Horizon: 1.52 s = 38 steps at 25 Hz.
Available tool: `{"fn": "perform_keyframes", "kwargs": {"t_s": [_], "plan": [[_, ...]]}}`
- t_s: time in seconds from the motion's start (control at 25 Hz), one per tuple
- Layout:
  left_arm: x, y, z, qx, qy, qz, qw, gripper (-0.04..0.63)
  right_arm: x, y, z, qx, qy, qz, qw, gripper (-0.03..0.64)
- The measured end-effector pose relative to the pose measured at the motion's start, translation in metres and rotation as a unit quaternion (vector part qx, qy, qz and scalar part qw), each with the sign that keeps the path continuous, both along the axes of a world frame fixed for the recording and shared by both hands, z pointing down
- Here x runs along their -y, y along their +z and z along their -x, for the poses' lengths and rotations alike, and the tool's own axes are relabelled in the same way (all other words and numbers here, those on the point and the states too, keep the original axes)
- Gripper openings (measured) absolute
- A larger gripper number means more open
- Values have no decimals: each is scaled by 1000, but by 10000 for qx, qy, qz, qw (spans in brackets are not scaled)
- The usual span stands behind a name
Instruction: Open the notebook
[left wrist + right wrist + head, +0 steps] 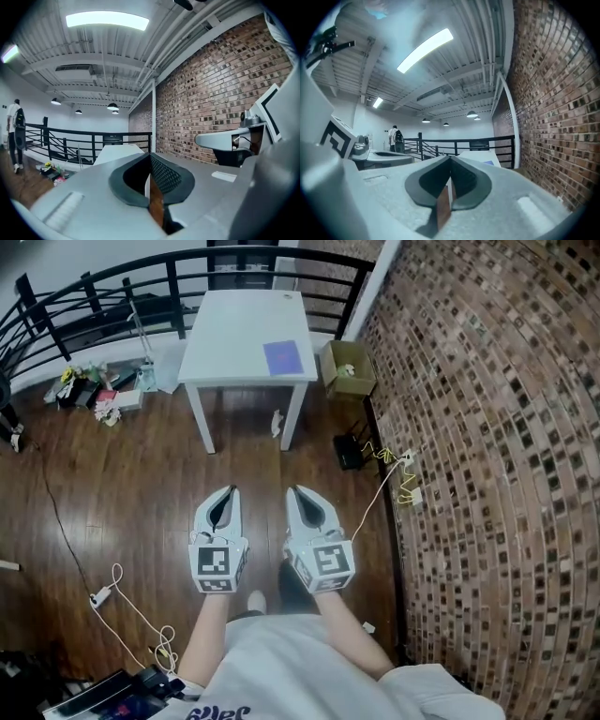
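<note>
The left hand-held gripper (230, 493) and right hand-held gripper (293, 493) are closed and empty, well apart from the tabletop (234, 329). The purple notebook (283, 358) looks thin and light, so pinch its cover edge.

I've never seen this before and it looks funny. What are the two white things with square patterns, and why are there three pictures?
They are grabbers that a person holds, one per hand: the white left gripper and the white right gripper, each with two pinching jaws. The head view comes from a camera on the person's head, looking down. The two gripper views come from cameras riding on the grippers. Both grippers are shut and hold nothing. Ahead stands a white square table with a flat purple notebook lying on it.
</note>
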<state>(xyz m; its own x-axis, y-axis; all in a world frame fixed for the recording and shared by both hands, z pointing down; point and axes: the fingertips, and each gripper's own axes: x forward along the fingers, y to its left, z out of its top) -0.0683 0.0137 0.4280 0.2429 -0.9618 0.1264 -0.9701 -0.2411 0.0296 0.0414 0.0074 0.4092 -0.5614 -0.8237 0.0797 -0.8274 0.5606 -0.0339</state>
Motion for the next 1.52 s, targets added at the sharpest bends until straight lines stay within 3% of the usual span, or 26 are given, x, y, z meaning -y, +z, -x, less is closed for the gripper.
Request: {"fn": "perform_keyframes", "kwargs": {"t_s": [0.24, 0.56, 0.72, 0.88, 1.04, 1.16, 1.28, 1.52], "plan": [[116, -1, -10, 28, -47, 11, 10000, 15, 120, 3, -9, 183, -166, -43, 9997, -11], [273, -22, -53, 162, 64, -206, 9996, 15, 280, -31, -60, 1025, -556, -61, 9932, -11], [320, -5, -60, 249, 122, -188, 9994, 15, 335, -3, -71, 871, -609, 246, 9940, -11], [367, 8, -42, 206, -21, 4, 9998, 15, 378, 28, -54, 679, -752, 561, 9933, -11], [436, 7, -23, 49, 0, -15, 10000, 15, 434, 33, -27, 533, -895, 455, 9935, -11], [494, 16, -13, -2, 286, 167, 9995, 15, 488, 33, -8, 278, -882, 316, 9952, -11], [555, 11, 2, 43, 543, 33, 9985, 15, 545, 23, 14, 41, -901, 217, 9957, -11], [620, 26, 20, -10, 1159, 116, 9932, 15, 607, 30, 40, 269, -738, 546, 9954, -11]]}}
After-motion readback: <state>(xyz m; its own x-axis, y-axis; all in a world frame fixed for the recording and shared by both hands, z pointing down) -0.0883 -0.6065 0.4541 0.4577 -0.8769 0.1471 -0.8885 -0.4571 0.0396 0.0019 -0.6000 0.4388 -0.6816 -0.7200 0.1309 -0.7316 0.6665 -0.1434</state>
